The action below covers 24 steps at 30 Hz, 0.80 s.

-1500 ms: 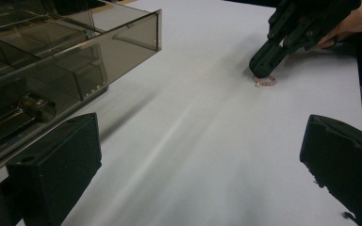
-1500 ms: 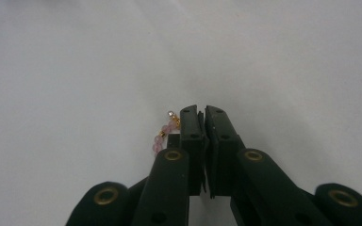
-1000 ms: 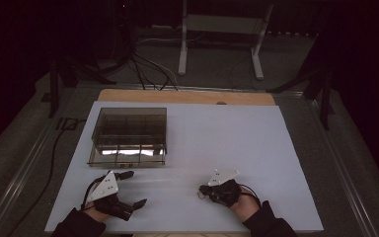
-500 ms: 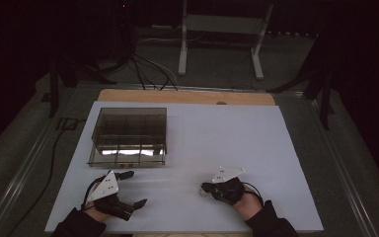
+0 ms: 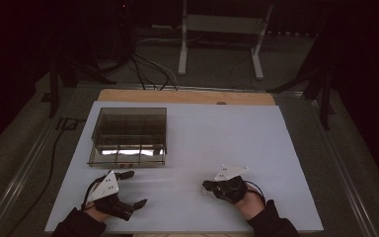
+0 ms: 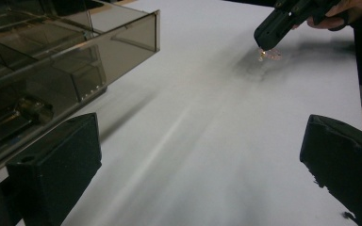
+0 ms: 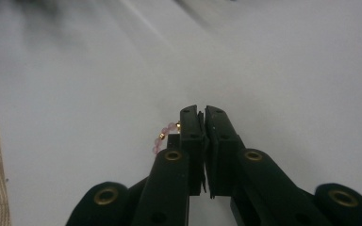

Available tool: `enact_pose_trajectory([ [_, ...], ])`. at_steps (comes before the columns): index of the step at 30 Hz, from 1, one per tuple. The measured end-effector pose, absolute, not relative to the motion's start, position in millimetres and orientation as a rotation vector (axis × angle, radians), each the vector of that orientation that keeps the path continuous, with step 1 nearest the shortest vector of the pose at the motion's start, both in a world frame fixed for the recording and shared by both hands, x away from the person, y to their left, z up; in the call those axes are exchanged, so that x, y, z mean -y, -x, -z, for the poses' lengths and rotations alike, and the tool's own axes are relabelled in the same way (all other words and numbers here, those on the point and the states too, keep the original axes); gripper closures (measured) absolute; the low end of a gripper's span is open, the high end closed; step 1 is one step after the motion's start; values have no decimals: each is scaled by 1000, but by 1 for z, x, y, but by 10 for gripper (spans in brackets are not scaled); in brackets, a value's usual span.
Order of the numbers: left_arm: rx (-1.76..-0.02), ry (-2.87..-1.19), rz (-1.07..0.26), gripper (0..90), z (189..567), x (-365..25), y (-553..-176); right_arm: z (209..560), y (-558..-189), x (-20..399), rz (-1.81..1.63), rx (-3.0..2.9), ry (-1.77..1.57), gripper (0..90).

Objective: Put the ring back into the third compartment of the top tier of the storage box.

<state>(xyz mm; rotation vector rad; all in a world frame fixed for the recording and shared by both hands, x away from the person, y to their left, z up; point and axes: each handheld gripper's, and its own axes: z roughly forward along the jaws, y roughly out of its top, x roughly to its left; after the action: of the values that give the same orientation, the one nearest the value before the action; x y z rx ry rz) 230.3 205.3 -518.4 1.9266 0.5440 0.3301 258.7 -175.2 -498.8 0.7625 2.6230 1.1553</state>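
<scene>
White table (image 5: 256,143) — right gripper (image 7: 201,115) pinches pink beads (image 7: 162,136).

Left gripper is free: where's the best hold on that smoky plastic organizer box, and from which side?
Judging by its pose, take the box by its thin upright near wall, coming down from above: the top is open, and the left gripper sits open beside that edge.

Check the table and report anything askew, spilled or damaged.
Nothing stands out. The smoky plastic organizer box sits square and upright on the white table. The right gripper is shut on a pink bead bracelet, which looks intact where visible. The left gripper is open, holding nothing.
</scene>
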Motion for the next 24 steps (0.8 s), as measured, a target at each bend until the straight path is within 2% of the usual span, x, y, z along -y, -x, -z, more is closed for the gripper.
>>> enact_pose_trajectory([
  [24, -538, -1926, -318, 6, 519, -204, -231, 481, -258, 174, -1176, -2591, -768, 871],
])
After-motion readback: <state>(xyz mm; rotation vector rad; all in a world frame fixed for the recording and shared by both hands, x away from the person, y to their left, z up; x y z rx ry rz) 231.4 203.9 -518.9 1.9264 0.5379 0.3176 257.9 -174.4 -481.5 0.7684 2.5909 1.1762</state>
